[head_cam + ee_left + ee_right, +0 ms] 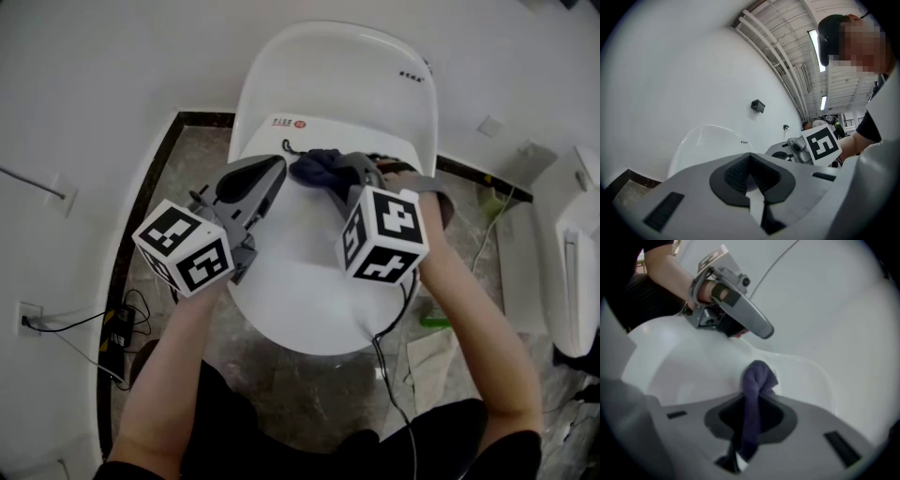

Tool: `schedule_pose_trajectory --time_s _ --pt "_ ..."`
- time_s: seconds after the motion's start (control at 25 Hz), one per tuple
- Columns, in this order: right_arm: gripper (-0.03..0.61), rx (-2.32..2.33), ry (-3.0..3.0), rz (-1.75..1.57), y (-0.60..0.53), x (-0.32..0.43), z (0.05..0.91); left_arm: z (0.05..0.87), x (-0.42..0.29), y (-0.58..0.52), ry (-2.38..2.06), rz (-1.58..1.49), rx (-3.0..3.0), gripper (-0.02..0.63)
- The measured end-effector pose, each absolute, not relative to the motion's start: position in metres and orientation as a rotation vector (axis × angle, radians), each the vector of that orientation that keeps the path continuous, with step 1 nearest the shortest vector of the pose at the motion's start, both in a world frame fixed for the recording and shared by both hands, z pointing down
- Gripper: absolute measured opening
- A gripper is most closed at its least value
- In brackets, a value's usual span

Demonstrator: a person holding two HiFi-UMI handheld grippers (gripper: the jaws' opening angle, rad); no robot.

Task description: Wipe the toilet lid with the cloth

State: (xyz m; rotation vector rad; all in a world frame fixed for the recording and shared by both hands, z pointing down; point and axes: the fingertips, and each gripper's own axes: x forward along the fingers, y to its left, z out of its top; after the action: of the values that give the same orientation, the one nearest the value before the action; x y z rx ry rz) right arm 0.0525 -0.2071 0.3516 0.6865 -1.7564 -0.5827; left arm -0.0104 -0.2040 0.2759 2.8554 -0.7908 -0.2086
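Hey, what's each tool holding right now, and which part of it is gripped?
The right tool pinches the dark blue cloth by a bunched fold, a wad sticking out past its jaws. The left tool is shut, holding nothing.

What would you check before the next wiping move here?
1. Cloth clamped in right hand-held gripper: ok.
2. Left hand-held gripper shut and empty: ok.
3. Left hand-held gripper clear of the cloth's path: probably not ok, its tip sits close beside the cloth.
4. Cloth pressing on the toilet: cannot tell.
5. Cable away from the cloth: ok, it trails back toward the person.
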Motion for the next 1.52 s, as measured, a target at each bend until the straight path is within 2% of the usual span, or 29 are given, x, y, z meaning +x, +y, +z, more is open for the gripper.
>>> schedule_pose_trajectory --time_s 1.52 --pt "0.075 0.559 -1.797 -0.615 -0.066 0.009 0.358 0.278 -0.013 -0.204 -0.793 -0.195 2.854 0.014"
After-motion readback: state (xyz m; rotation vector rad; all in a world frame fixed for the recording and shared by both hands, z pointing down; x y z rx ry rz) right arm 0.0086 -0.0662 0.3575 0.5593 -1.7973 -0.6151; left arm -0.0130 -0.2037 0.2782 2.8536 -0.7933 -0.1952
